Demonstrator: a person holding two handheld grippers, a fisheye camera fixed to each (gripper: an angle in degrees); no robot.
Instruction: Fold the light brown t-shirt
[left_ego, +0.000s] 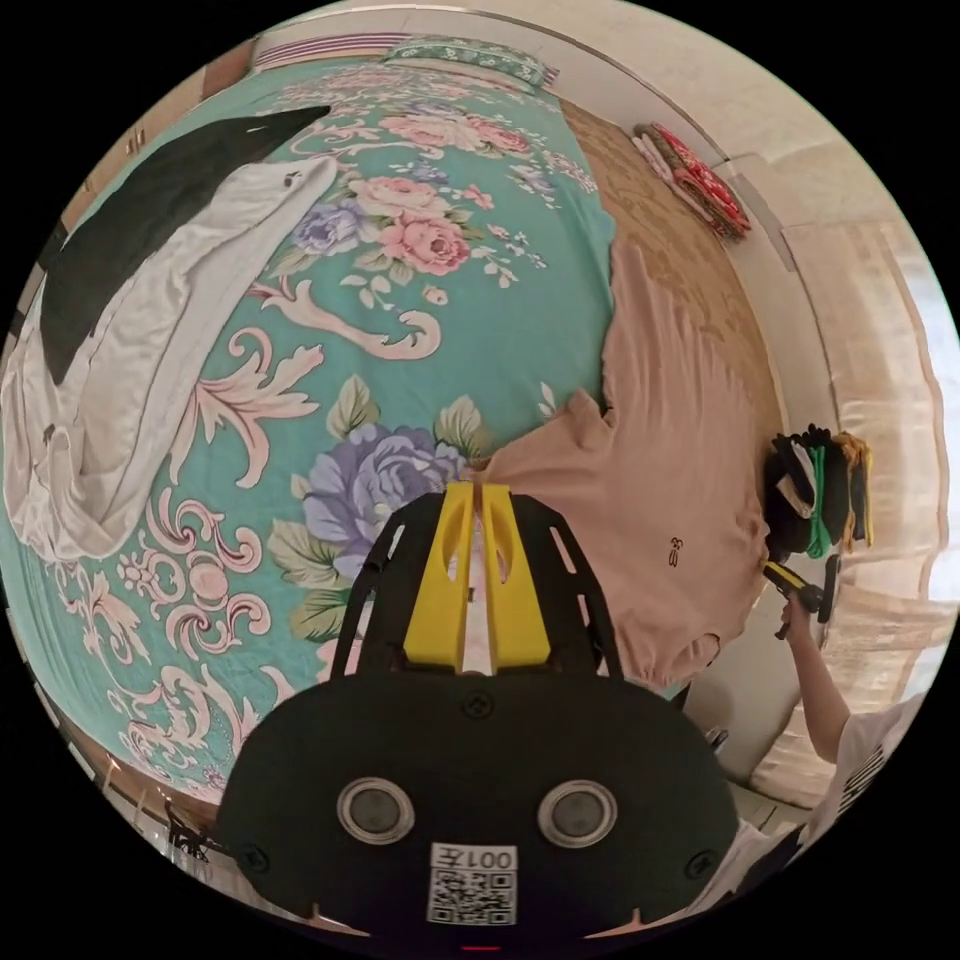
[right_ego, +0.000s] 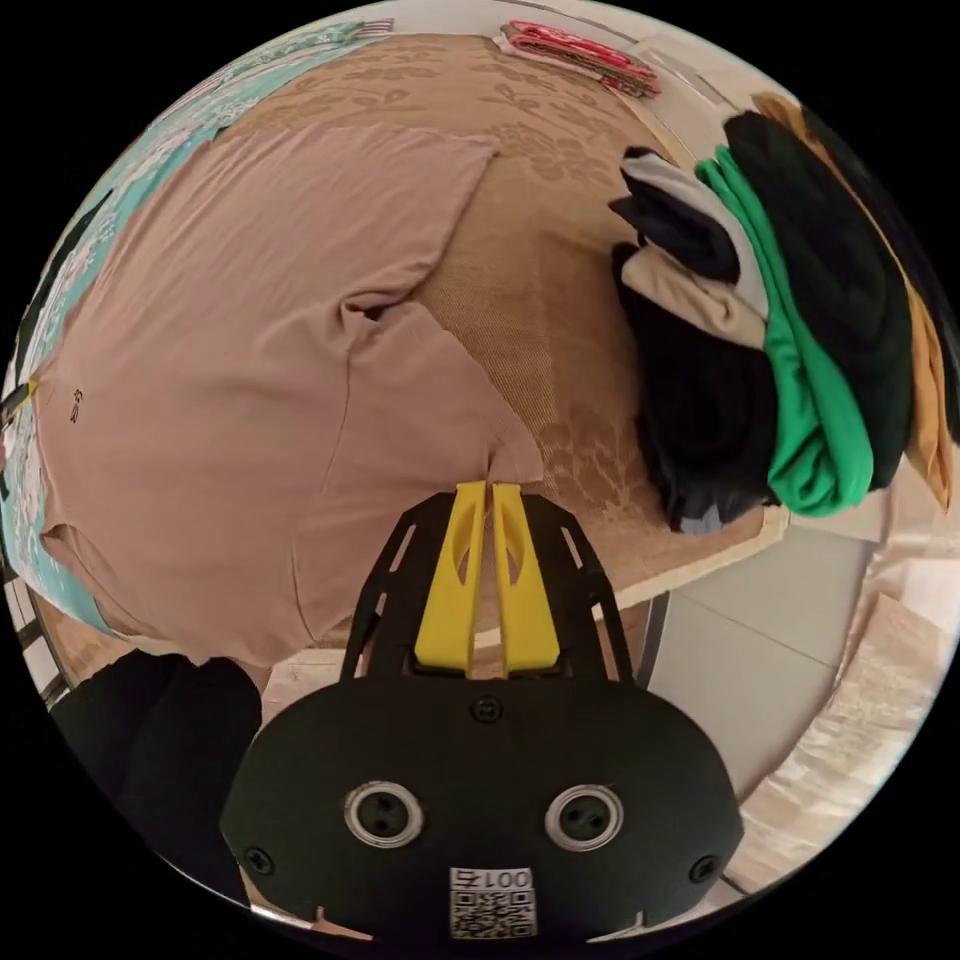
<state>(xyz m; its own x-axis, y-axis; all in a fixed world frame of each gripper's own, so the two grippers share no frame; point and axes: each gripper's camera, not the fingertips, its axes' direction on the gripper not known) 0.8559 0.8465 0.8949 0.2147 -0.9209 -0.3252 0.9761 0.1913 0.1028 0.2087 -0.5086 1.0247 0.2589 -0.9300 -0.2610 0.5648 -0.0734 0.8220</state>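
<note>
The light brown t-shirt (left_ego: 680, 450) lies spread flat on the bed, partly on the teal floral bedspread (left_ego: 500, 320) and partly on a tan woven mat (left_ego: 690, 260). My left gripper (left_ego: 480, 490) is shut on the tip of one sleeve, with fabric showing between the yellow jaws. In the right gripper view the t-shirt (right_ego: 250, 350) lies chest up with a small dark mark near its collar side. My right gripper (right_ego: 490, 488) is shut on the hem of the other sleeve, near the bed's edge. The right gripper (left_ego: 797, 588) also appears in the left gripper view, held in a person's hand.
A white garment (left_ego: 130, 400) and a black one (left_ego: 150, 220) lie on the bedspread at the far side. A stack of folded clothes (right_ego: 760, 350), black, green and tan, sits on the mat (right_ego: 540, 200) beside the shirt. Red folded cloth (right_ego: 580, 45) lies at the mat's far end.
</note>
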